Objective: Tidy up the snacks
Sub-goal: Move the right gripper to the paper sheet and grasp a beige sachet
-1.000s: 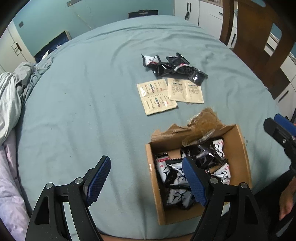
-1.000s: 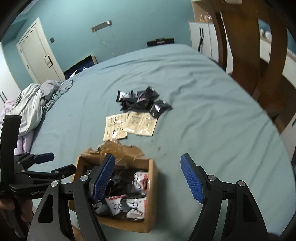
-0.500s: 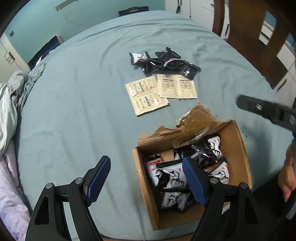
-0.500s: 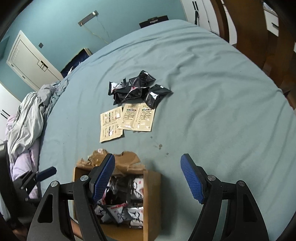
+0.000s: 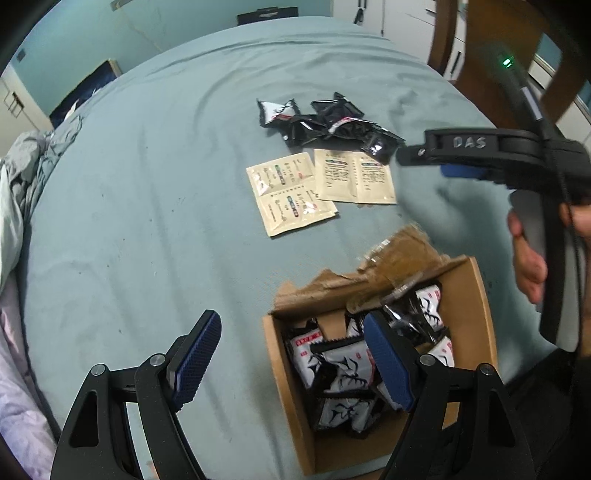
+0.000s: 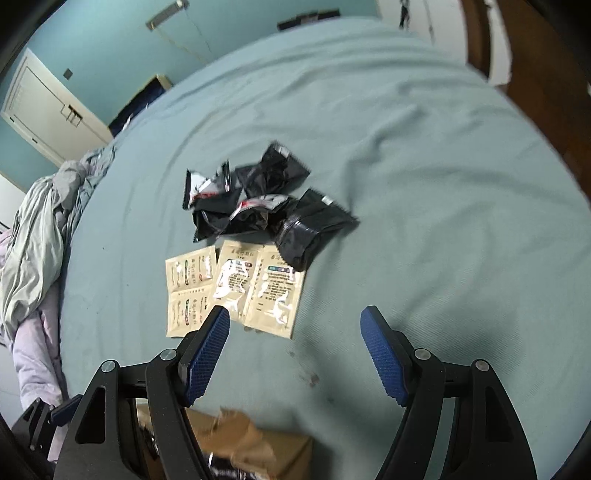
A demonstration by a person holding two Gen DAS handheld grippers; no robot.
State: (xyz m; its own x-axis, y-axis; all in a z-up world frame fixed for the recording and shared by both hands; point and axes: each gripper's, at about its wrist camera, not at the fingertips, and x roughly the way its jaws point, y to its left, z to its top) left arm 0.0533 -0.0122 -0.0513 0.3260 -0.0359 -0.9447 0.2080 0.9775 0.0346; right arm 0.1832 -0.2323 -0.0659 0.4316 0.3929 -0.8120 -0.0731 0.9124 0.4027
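Two tan sachets (image 6: 236, 288) lie just ahead of the right gripper (image 6: 295, 350), its jaws wide and empty

R gripper (image 6: 295, 350) open above tan sachets (image 6: 255, 284); black packets (image 6: 266, 206) (blurred, maybe five) beyond.

Surface: a teal sheet (image 6: 424, 177) covers the whole work area, creased in places; small dark specks and a stain (image 6: 312, 378) show near its front edge. At the left edge, rumpled grey bedding (image 6: 33, 236) lies heaped, with pale lilac fabric (image 6: 35, 354) below it. Behind: a teal wall (image 6: 122, 40); a white door (image 6: 44, 107) with a metal handle at far left; a dark framed panel (image 5: 83, 90) leaning low against the wall. At right: a brown wooden chair (image 5: 480, 44), with white cabinets (image 5: 402, 18) behind it.
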